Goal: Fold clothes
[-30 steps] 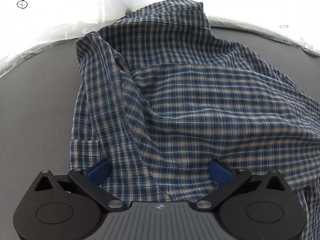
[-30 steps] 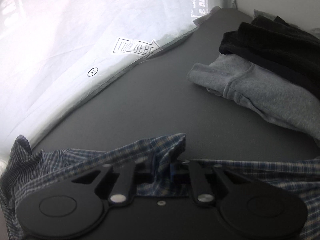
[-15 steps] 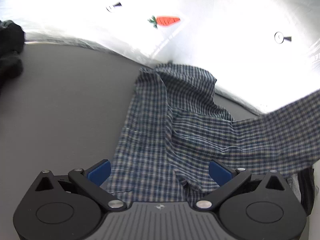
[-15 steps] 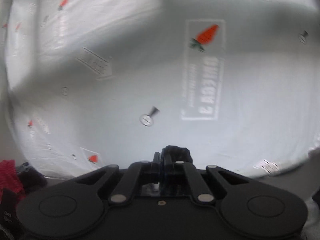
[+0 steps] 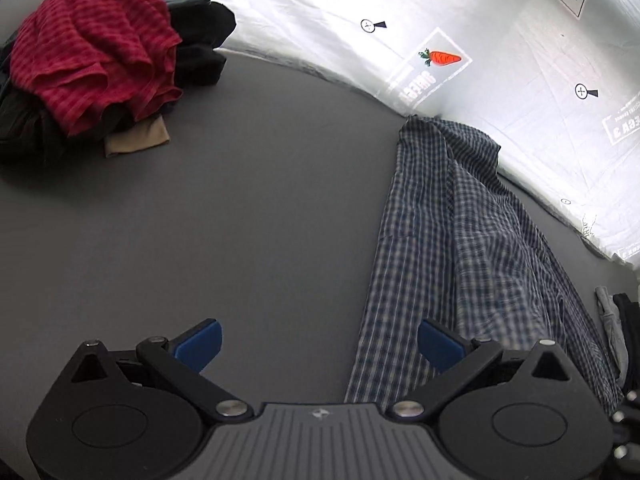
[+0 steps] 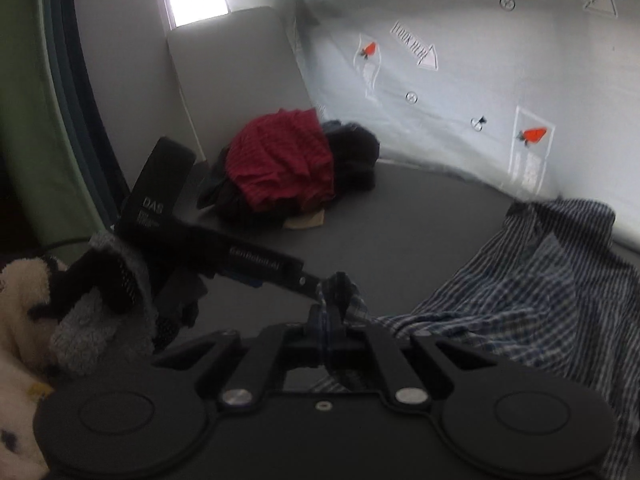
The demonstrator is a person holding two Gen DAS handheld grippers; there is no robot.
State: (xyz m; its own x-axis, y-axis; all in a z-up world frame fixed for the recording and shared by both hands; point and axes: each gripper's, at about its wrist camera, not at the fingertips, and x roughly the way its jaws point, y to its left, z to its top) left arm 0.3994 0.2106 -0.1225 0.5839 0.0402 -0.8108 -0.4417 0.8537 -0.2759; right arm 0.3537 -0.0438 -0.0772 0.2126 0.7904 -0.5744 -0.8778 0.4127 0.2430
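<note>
A blue-and-white checked shirt (image 5: 460, 240) lies stretched over the grey table (image 5: 240, 220), from the white backdrop down to the lower right. My left gripper (image 5: 318, 344) is open. Its left blue pad (image 5: 198, 344) is over bare table and its right blue pad (image 5: 440, 346) is over the shirt's edge, with no cloth pinched. My right gripper (image 6: 334, 320) is shut on a bunched corner of the checked shirt (image 6: 540, 300), which trails away to the right. The left tool's black housing (image 6: 248, 260) reaches in from the left, close to that corner.
A heap of clothes topped by a red striped garment (image 5: 92, 52) sits at the table's far left; the red garment (image 6: 280, 160) also shows in the right wrist view. Grey and black garments (image 5: 612, 320) lie at the right edge. A fuzzy grey and cream sleeve (image 6: 80, 312) holds the left tool.
My left gripper has swung left off the shirt to bare table, still open. My right gripper has lifted and rolled, staying shut on the shirt corner. The clothes heap has come into view.
</note>
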